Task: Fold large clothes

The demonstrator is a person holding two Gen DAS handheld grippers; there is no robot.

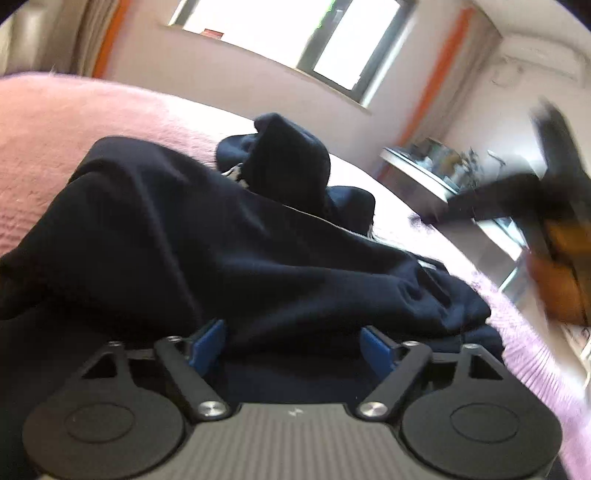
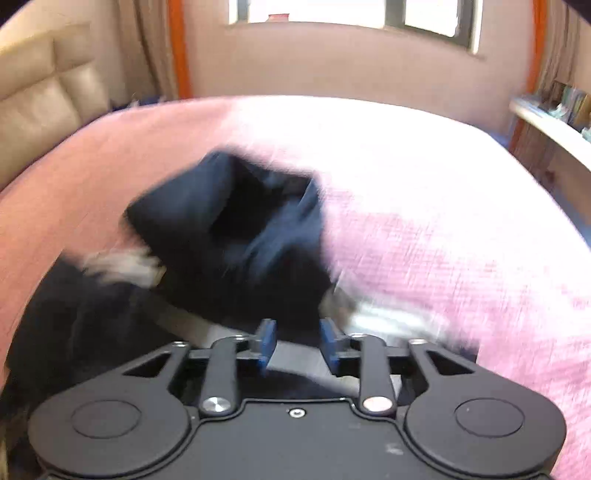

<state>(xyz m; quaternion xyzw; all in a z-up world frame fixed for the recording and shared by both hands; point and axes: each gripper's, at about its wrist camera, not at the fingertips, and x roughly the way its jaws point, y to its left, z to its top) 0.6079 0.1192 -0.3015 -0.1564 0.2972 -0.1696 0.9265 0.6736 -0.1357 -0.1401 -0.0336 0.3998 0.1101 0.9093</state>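
A dark navy hooded garment (image 1: 207, 236) lies bunched on a pink bed cover (image 1: 55, 125). My left gripper (image 1: 295, 341) is low against the cloth with its blue pads (image 1: 207, 341) wide apart, and cloth lies between them. In the right wrist view the garment (image 2: 229, 229) is blurred, its hood raised in a lump, with white lining (image 2: 122, 266) showing at the left. My right gripper (image 2: 298, 341) has its blue pads (image 2: 267, 341) partly apart, over dark and white cloth. The right gripper also shows blurred at the right of the left wrist view (image 1: 554, 206).
The pink cover (image 2: 443, 206) spreads across the whole bed. A padded beige headboard (image 2: 40, 99) stands at the left. A shelf with books (image 2: 554, 110) runs along the right wall. A window (image 2: 351, 11) is in the far wall.
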